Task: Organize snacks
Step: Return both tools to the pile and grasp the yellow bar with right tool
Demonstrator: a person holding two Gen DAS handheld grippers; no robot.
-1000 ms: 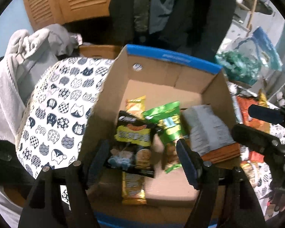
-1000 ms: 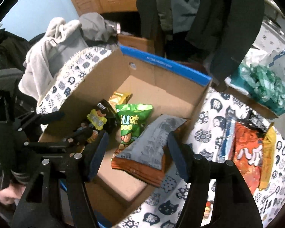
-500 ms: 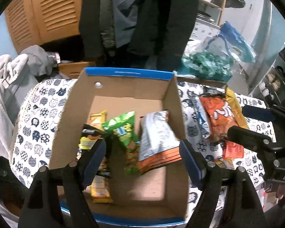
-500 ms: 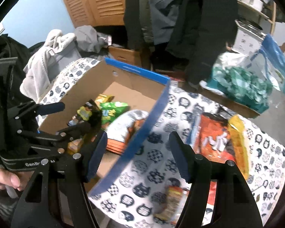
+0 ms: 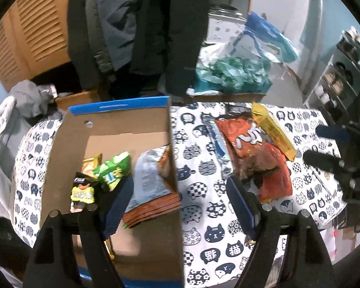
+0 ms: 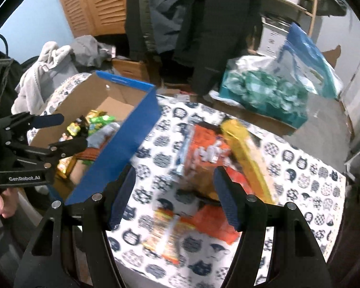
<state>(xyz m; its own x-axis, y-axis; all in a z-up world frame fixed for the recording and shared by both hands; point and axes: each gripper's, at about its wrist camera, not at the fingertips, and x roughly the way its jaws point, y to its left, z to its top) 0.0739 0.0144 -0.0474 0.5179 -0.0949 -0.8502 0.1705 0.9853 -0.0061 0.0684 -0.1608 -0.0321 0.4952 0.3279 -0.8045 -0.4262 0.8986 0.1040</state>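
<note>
Both swung off the cardboard box toward the loose packets right of it, left tool spread wider and empty, right tool spread empty above the orange snack bag: next pick pending.

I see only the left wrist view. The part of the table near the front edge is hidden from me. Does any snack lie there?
Observer: Yes. The right wrist view shows a yellow-orange packet lying flat on the cat-print tablecloth, close to the near edge.
Operator: Does the right gripper hold anything?
Observer: No. The right gripper is open with nothing pressed between its pads. The big orange bag lies on the cloth beyond it.
</note>
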